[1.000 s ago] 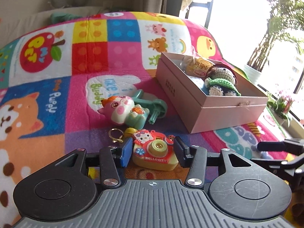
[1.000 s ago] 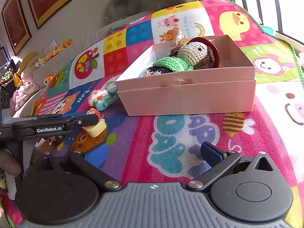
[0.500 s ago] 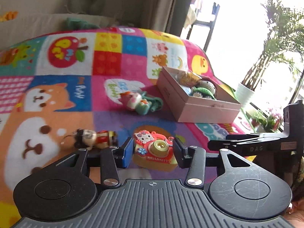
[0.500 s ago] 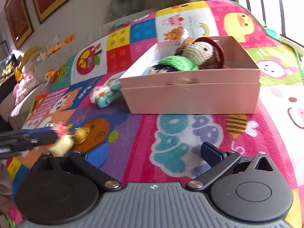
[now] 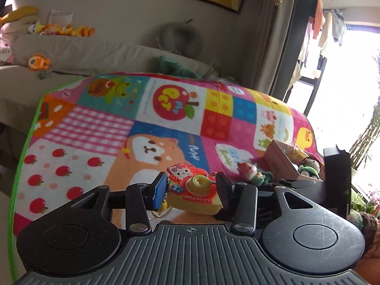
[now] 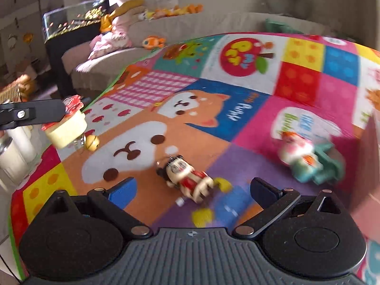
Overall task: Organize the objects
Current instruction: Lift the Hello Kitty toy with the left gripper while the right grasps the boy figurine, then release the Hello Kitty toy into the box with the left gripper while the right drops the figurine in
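My left gripper is shut on a yellow and red Hello Kitty toy camera, held above the play mat. The right wrist view shows the same camera at the left with its bell dangling. My right gripper hovers low over the mat, its jaws wide and closing. A small mouse figure keychain lies on the mat between them, untouched by the pads. A cat toy lies to the right. The pink box holds a crochet doll.
The mat's green edge runs down the left. Behind it stands a beige sofa with plush toys. A glass case stands at the far left. The black body of the right gripper blocks part of the box.
My left gripper rose and swung left, away from the box, with the camera. My right gripper swung left from the box to the mouse figure, and its jaws narrowed a little.
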Motion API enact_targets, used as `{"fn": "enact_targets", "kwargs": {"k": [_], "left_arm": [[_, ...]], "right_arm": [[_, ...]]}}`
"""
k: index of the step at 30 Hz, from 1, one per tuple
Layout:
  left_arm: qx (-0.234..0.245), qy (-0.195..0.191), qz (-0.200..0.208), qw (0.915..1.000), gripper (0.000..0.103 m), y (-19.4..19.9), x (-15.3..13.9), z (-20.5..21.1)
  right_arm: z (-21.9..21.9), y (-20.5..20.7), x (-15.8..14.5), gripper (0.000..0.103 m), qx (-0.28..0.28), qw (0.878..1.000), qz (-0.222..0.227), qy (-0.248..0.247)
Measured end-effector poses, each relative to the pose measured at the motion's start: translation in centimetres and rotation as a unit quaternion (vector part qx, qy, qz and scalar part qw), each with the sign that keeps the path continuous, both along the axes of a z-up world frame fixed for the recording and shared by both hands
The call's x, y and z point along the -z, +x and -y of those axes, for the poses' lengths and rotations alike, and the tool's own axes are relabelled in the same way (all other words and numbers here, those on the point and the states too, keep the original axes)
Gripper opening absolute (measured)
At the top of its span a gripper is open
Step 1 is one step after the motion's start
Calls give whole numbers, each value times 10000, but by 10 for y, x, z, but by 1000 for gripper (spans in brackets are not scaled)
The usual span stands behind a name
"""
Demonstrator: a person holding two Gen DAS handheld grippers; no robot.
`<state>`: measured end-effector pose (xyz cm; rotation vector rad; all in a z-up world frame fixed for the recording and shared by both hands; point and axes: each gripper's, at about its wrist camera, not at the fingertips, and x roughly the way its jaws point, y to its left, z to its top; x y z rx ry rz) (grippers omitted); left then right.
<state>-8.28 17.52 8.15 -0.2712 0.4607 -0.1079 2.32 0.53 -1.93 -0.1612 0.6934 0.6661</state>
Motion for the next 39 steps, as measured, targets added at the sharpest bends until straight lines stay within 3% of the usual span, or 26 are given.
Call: {"fn": "enact_targets", "kwargs": {"k": [1,3,4,6,7,11,17,21,23,29,31,33,36,37,39], "left_arm": [[22,-10,-23,10000,49,0,2,0],[60,-18,-49,10000,49,-1,5,0],[79,-33,-58,9999,49,0,6,1],[156,-75,-74,9998,49,-3,8,3],[216,-85,-84,9997,49,-3,9,6],[567,-10,-141,9983,49,-4,9,24],[1307,-195,-159,9911,49,13,-1,70],[2112,48,140,9773,49,53,-22,134],[2261,101,263,9737,50,81,-32,167],[2107,-296,324,9766,50,165,-31,243],[2107,-467,-66,9764,50,191,-16,260],[2092,-337,-391,9765,47,205,1,271],[1905,625,-400,9789,45,206,14,283],[1820,701,-300,9803,45,203,15,281],[1760,302,-37,9839,45,193,12,264]], "right_arm": [[-9,5,2,92,-51,9999,-9,-111],[-20,12,4,67,-134,9995,-60,-288],[-22,13,5,62,-183,9992,-110,-350],[-19,9,3,36,-253,9988,-145,-402],[-13,5,1,29,-253,9988,-161,-387],[36,-25,-11,30,-93,9997,-161,-133],[142,-82,-34,30,756,9970,-21,157],[206,-111,-48,30,1778,9825,422,354],[233,-121,-53,30,2212,9717,635,527],[282,-133,-50,30,2739,9533,828,966],[288,-131,-45,30,2796,9517,762,1019],[293,-129,-40,30,2842,9506,708,1023],[296,-126,-37,30,2890,9493,703,1014],[296,-124,-37,30,2909,9488,703,1011],[295,-118,-37,30,2926,9481,721,1016]]}}
